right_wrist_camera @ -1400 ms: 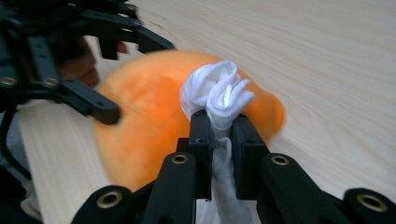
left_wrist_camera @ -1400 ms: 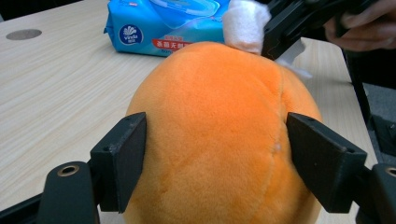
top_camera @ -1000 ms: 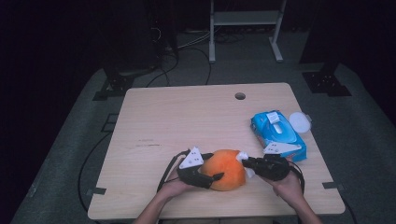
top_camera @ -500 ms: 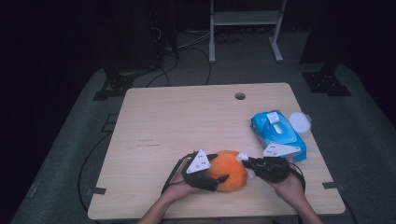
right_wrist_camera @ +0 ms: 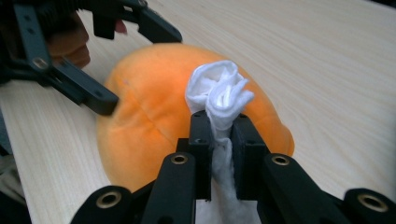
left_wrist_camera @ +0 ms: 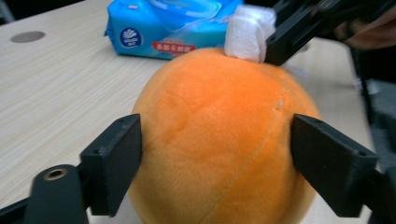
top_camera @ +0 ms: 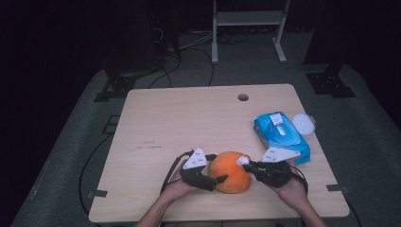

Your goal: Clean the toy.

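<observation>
An orange plush ball (top_camera: 230,171) rests on the wooden table (top_camera: 189,123) near its front edge. My left gripper (top_camera: 217,169) is shut on the ball, one jaw on each flank, as the left gripper view (left_wrist_camera: 219,158) shows close up. My right gripper (top_camera: 247,165) comes in from the right, shut on a bunched white wipe (right_wrist_camera: 219,93). The wipe (left_wrist_camera: 247,32) touches the top of the ball (left_wrist_camera: 219,140). In the right gripper view the wipe's tail runs down between the two jaws (right_wrist_camera: 219,135).
A blue pack of wet wipes (top_camera: 282,136) lies just behind the right hand, with a round white lid (top_camera: 303,124) beside it at the table's right edge. A small round hole (top_camera: 243,97) sits near the far edge. Stands and cables lie on the floor beyond.
</observation>
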`<state>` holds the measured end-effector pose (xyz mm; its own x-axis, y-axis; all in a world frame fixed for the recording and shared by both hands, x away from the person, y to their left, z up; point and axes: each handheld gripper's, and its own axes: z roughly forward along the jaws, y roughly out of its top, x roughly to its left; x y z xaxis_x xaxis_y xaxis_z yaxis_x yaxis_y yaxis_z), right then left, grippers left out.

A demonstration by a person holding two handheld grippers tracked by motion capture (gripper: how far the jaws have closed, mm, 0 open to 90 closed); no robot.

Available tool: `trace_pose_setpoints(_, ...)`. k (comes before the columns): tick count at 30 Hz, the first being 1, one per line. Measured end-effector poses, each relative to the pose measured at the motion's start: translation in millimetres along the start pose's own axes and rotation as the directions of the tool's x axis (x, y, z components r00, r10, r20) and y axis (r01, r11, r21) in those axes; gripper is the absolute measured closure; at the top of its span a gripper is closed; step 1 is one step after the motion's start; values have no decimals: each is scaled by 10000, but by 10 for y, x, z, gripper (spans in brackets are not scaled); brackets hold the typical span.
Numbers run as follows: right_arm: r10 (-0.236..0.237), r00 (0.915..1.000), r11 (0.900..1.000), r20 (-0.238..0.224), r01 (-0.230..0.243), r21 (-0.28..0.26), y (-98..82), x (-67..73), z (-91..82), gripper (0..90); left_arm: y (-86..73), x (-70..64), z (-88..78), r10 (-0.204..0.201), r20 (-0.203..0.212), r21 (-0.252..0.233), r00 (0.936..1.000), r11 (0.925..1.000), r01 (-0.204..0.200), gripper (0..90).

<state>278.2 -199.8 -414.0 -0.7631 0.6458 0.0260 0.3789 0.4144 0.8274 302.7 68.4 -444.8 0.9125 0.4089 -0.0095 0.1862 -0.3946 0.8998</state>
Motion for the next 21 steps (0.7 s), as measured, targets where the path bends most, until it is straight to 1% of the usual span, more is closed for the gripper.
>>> trace_pose_setpoints(1, -45, 10000, 10000, -44, 45, -75, 20, 26, -4, 796, 16, -25, 11, -12, -116, -11, 9999, 10000, 12, 215)
trace_pose_setpoints(3, -112, 9987, 9996, -500, 98, -283, 67, 100, -18, 795, 59, -97, 29, 48, -375, 11, 9993, 10000, -48, 221)
trace_pose_setpoints(4, -273, 9980, 9992, -577, 257, -290, 90, 144, -13, 795, 77, -134, 37, 131, -465, 45, 9988, 9999, -129, 220)
trace_pose_setpoints(5, -516, 9975, 9984, -475, 504, -249, 104, 174, -2, 794, 87, -161, 41, 226, -486, 77, 9986, 9997, -223, 215)
trace_pose_setpoints(6, -590, 9975, 9982, -382, 586, -124, 108, 187, 3, 794, 89, -168, 34, 302, -436, 102, 9986, 9995, -298, 209)
trace_pose_setpoints(8, -531, 9977, 9986, -414, 527, -103, 83, 135, 1, 793, 78, -139, 6, 197, -98, -92, 9998, 9998, -198, 205)
trace_pose_setpoints(9, -458, 9983, 9989, -356, 456, -55, 62, 100, -8, 793, 72, -122, -3, 147, -31, -149, 9999, 9998, -147, 206)
trace_pose_setpoints(10, -315, 9991, 9995, -299, 314, -37, 41, 63, -21, 793, 70, -119, -3, 79, -38, -166, 10000, 9998, -79, 210)
trace_pose_setpoints(12, -143, 9998, 9999, -146, 144, 59, 1, -4, -45, 792, 78, -145, 14, 96, -76, -145, 9999, 9998, -97, 212)
trace_pose_setpoints(13, -19, 9999, 10000, -110, 20, 52, -13, -33, -56, 792, 91, -175, 33, 137, -60, -153, 9999, 9998, -138, 211)
trace_pose_setpoints(14, 143, 9998, 9999, -104, -143, 38, -15, -44, -73, 792, 102, -201, 47, 231, -32, -63, 9997, 9997, -232, 206)
trace_pose_setpoints(16, 17, 10000, 10000, -47, -17, -84, 10, -11, -89, 791, 109, -237, 64, 486, -45, 74, 9988, 9988, -486, 192)
trace_pose_setpoints(17, -27, 9999, 9999, -101, 25, -105, 19, 8, -89, 792, 111, -242, 60, 633, -62, 200, 9980, 9978, -632, 190)
trace_pose_setpoints(18, -107, 9998, 9999, -196, 106, -81, 24, 29, -80, 792, 108, -228, 50, 698, -42, 254, 9976, 9973, -696, 188)
trace_pose_setpoints(19, -190, 9995, 9998, -243, 191, 16, 18, 42, -68, 793, 106, -210, 40, 656, -1, 231, 9978, 9976, -655, 181)
trace_pose_setpoints(20, -178, 9993, 9998, -320, 179, 46, 12, 38, -60, 793, 103, -176, 24, 546, 67, 166, 9985, 9984, -547, 171)
trace_pose_setpoints(21, -174, 9991, 9998, -384, 179, 110, 7, 27, -57, 793, 100, -131, 9, 292, 138, 56, 9995, 9996, -293, 155)
